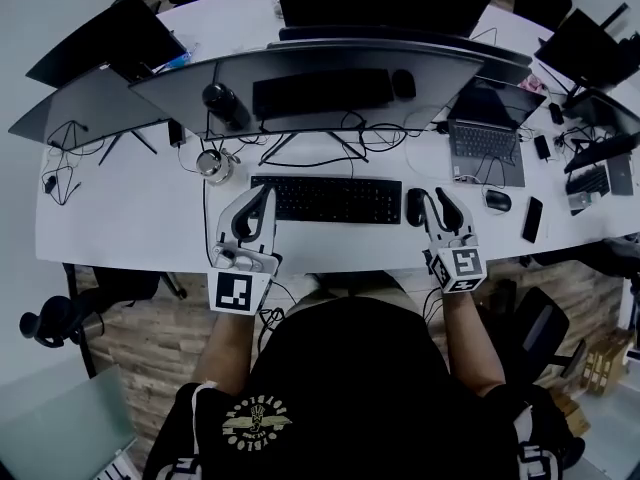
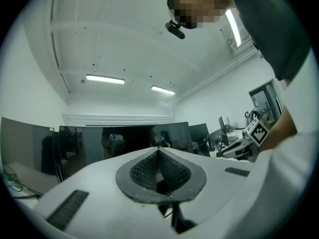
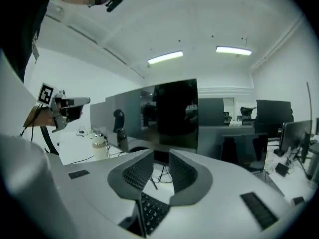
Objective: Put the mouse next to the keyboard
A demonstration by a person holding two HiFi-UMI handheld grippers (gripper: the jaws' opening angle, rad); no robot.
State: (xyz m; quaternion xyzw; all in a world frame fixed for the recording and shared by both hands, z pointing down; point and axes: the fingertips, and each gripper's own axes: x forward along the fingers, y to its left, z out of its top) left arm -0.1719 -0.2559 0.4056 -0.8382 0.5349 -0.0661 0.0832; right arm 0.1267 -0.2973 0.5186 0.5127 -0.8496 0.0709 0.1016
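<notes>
The black keyboard (image 1: 325, 200) lies flat on the white desk (image 1: 130, 223) in front of the curved monitor. A dark mouse (image 1: 415, 206) rests on the desk just off the keyboard's right end. My right gripper (image 1: 440, 200) hovers immediately right of the mouse, apart from it. In the right gripper view its jaws (image 3: 160, 158) stand open with a narrow gap and nothing between them, and the keyboard (image 3: 151, 213) shows below. My left gripper (image 1: 258, 196) sits by the keyboard's left end, and its jaws (image 2: 158, 151) meet at the tips, empty.
A wide curved monitor (image 1: 320, 78) stands behind the keyboard, with cables under it. A metal cup (image 1: 213, 165) sits left of the keyboard. To the right are a laptop (image 1: 487, 138), a second mouse (image 1: 497, 200) and a phone (image 1: 532, 218). The desk's front edge runs just below both grippers.
</notes>
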